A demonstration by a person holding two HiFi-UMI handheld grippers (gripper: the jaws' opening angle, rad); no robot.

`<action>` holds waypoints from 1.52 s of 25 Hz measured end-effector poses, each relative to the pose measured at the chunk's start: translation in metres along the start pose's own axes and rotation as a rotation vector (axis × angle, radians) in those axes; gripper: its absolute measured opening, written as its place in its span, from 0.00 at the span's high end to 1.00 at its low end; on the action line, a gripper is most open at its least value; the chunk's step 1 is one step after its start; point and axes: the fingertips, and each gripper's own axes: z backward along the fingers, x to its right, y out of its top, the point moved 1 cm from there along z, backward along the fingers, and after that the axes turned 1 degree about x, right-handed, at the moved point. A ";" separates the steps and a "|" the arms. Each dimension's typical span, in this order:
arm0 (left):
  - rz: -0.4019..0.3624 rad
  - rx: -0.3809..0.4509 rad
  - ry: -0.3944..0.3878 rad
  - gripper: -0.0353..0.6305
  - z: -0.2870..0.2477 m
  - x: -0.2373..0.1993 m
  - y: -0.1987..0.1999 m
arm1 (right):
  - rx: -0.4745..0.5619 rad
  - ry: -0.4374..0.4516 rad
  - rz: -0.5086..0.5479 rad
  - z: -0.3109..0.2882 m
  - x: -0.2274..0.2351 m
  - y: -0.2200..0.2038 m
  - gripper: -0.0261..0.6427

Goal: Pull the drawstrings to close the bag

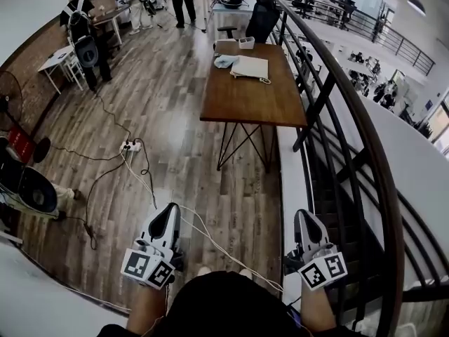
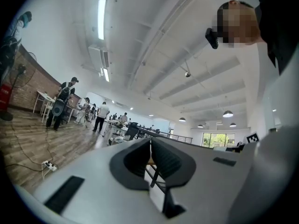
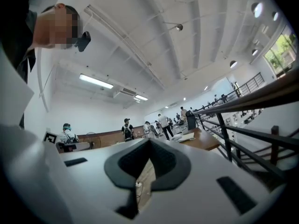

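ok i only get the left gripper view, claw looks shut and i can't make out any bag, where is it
Observer: The bag lies flat on the wooden table, far ahead across the floor in the head view.
Operator: and the right claw, holding anything
Observer: No. The right claw is shut with nothing between its jaws.
Operator: anything next to the bag i should know about
Observer: A pale crumpled cloth sits right beside the bag, on its left in the head view.
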 end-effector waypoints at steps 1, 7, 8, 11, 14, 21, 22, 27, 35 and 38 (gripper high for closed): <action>0.010 -0.001 -0.007 0.92 0.000 0.003 0.000 | 0.009 0.009 -0.022 0.003 0.001 0.002 0.97; 0.015 0.000 -0.047 0.92 -0.007 0.033 -0.001 | 0.026 0.062 -0.041 0.014 0.009 0.013 0.74; 0.010 0.001 -0.043 0.92 -0.008 0.037 -0.001 | 0.014 0.078 -0.020 0.015 0.008 0.014 0.71; 0.003 0.008 -0.026 0.91 -0.010 0.047 0.001 | -0.034 0.138 0.009 0.019 0.003 0.013 0.58; 0.000 0.013 -0.013 0.75 -0.011 0.058 -0.002 | -0.044 0.194 -0.016 0.024 0.001 0.015 0.53; -0.050 -0.018 0.001 0.52 -0.018 0.092 -0.018 | -0.006 0.202 -0.003 0.041 0.023 0.023 0.50; -0.054 -0.023 0.002 0.51 -0.019 0.094 -0.019 | -0.004 0.212 -0.017 0.041 0.025 0.023 0.49; -0.053 -0.053 -0.004 0.50 -0.025 0.097 -0.023 | -0.001 0.212 -0.039 0.035 0.035 0.022 0.33; -0.054 -0.030 -0.028 0.50 -0.067 0.058 -0.022 | -0.004 0.175 -0.043 -0.014 0.042 0.018 0.37; -0.033 -0.016 -0.054 0.50 -0.092 0.037 -0.019 | 0.002 0.154 -0.025 -0.044 0.045 0.022 0.40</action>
